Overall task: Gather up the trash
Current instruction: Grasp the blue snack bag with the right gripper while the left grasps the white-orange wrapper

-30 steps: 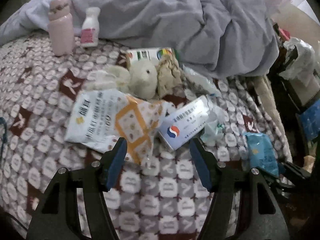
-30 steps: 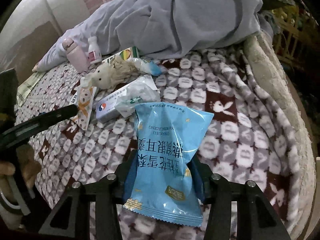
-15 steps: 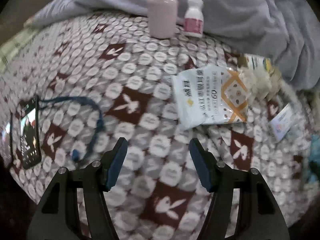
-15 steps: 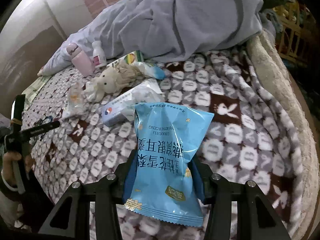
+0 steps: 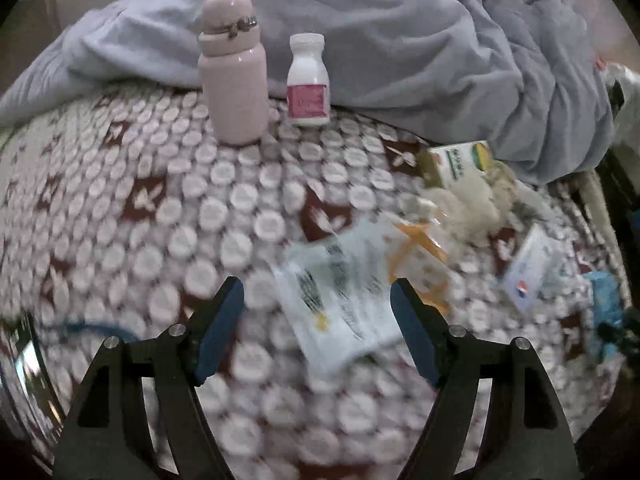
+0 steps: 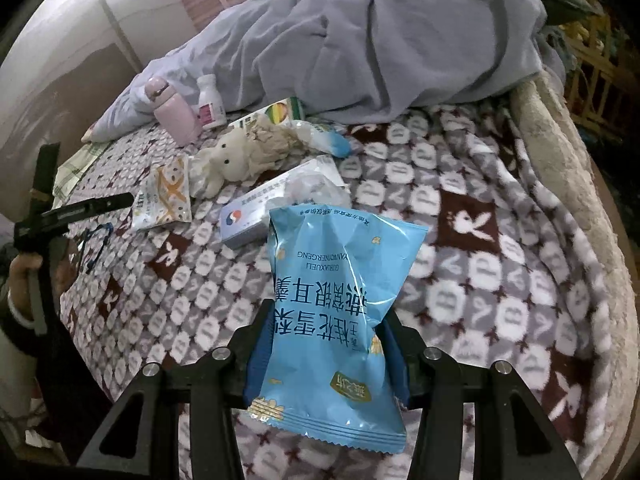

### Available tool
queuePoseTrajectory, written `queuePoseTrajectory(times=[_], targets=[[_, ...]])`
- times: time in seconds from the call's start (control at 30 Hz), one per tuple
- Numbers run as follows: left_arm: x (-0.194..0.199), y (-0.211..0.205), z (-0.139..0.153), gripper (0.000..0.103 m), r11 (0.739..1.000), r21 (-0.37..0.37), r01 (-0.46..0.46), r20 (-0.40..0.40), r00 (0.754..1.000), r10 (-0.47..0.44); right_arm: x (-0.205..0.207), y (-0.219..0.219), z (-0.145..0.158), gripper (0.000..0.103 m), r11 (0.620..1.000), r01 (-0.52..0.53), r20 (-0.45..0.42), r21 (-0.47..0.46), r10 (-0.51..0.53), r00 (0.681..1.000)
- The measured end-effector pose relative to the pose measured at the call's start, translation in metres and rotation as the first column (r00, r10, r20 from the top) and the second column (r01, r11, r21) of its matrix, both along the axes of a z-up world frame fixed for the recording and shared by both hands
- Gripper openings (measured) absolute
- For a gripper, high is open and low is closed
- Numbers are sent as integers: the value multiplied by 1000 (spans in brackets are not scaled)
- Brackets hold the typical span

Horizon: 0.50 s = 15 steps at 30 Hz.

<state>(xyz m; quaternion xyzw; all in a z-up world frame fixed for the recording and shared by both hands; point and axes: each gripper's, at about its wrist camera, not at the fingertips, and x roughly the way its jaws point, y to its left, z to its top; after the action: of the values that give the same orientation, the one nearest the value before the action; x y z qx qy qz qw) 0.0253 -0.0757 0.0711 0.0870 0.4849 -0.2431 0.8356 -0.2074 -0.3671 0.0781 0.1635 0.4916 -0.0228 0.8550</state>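
Left gripper (image 5: 316, 308): jaws opening, empty, above the flat white-and-orange plastic wrapper (image 5: 352, 292) on the patterned blanket (image 5: 160, 208).
Wrapper: probably light, limp, slippery; pinch one edge. Long axis runs diagonally.
Right gripper (image 6: 326, 354): clamped on the glossy blue snack bag (image 6: 336, 312), lengthwise away from the camera.

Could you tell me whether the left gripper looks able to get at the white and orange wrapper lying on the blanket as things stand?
Probably yes. The left gripper is empty with its jaws opening, and the white and orange wrapper lies flat on the blanket just ahead, nothing on top of it.
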Motion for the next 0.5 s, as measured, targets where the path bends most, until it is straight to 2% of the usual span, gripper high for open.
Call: queuePoseTrajectory(times=[0.07,0.17,0.27,0.33,0.37,0.4,0.43,0.47,0.5], targets=[[14,4,-9,75,1000,-2,10,-36,999,-10,1,-2,-1,48,1000,9,-6,-3,-9,1000],[26,11,-25,75,997,-72,22,-132,991,-32,4,-3,-1,48,1000,11,-11,-3,-11,1000],[19,8,-35,75,986,-159,42,-213,974,-75,8,-2,-4,48,1000,8,-20,-2,-8,1000],[5,3,-34,74,980,-189,68,-217,970,-109,10,-1,-6,48,1000,5,-24,0,-5,1000],[-4,0,-32,69,979,-188,83,-204,971,-122,10,-1,-7,48,1000,3,-23,3,-3,1000],[-13,-5,-31,59,979,-177,100,-186,974,-133,11,0,-7,48,1000,1,-20,8,-1,1000],[-21,-11,-30,28,984,-140,110,-175,975,-134,11,1,-8,48,1000,-1,-14,16,1,1000],[-28,-16,-28,18,988,-108,109,-165,978,-126,11,2,-8,48,1000,-2,-7,22,3,1000],[-34,-15,-24,16,987,-123,104,-155,980,-122,10,3,-9,48,1000,-3,1,25,3,1000]])
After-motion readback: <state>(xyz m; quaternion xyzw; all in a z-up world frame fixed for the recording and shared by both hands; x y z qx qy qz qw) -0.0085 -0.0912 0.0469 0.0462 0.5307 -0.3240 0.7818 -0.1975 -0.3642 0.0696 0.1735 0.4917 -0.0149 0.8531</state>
